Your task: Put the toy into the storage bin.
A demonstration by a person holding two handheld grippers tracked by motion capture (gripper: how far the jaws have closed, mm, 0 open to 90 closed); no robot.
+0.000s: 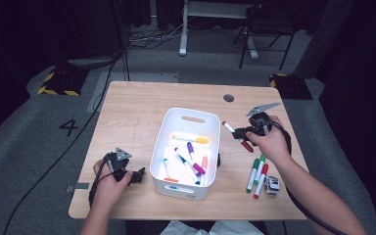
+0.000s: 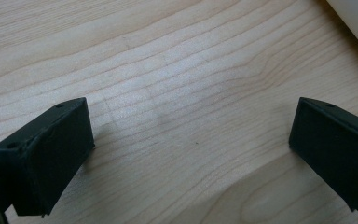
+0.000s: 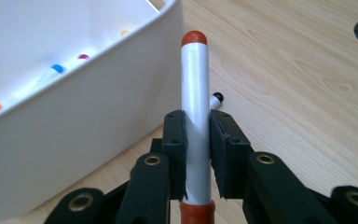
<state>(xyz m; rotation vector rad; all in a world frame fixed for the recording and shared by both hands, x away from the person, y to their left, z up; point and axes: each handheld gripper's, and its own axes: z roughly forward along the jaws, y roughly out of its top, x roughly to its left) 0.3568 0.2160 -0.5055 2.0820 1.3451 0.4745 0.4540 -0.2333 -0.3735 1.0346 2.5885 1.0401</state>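
Right gripper [image 3: 196, 140] clamps red marker [image 3: 195, 93] beside bin [image 3: 74, 130].

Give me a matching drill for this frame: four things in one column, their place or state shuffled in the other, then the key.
Things:
1. red-capped white marker
2. left gripper
3. white plastic bin
4. two green-capped markers and one red-capped marker

Place or state:
A. open, over bare wooden table
B. lying on the table right of the bin
C. clamped in the right gripper
D. mid-table, holding loose coloured markers

Pairs: 1-C, 2-A, 3-D, 4-B
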